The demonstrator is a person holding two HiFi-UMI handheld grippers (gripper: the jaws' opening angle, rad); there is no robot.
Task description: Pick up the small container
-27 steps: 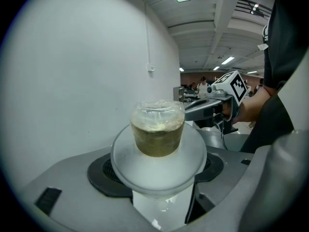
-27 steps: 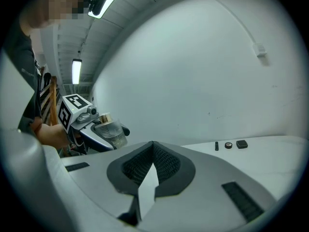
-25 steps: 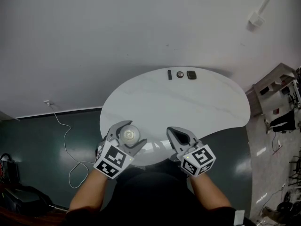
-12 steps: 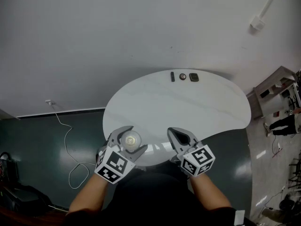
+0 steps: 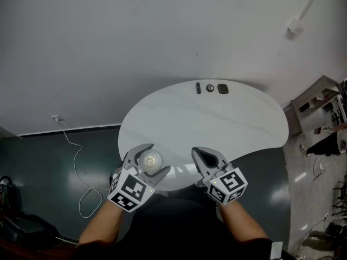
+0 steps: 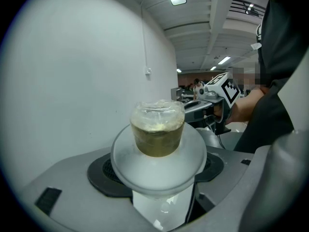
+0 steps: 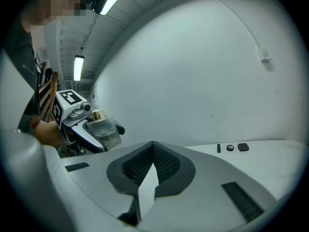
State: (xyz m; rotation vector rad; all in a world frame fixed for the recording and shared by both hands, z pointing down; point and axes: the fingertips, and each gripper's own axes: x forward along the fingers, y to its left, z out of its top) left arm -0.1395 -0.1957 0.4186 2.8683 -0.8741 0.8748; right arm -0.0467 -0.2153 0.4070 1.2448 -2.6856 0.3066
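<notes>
You have a white, rounded worktop [image 5: 217,123] before you, and three small dark things lie in a row near its far edge: a slim bar [image 5: 198,88], a round piece [image 5: 210,88] and a squarish block [image 5: 222,89].

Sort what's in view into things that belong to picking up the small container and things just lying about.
Job: small container, held in the left gripper; white table.
Lying about: three small dark items at the table's far edge; floor cable; right gripper, shut and empty.
</notes>
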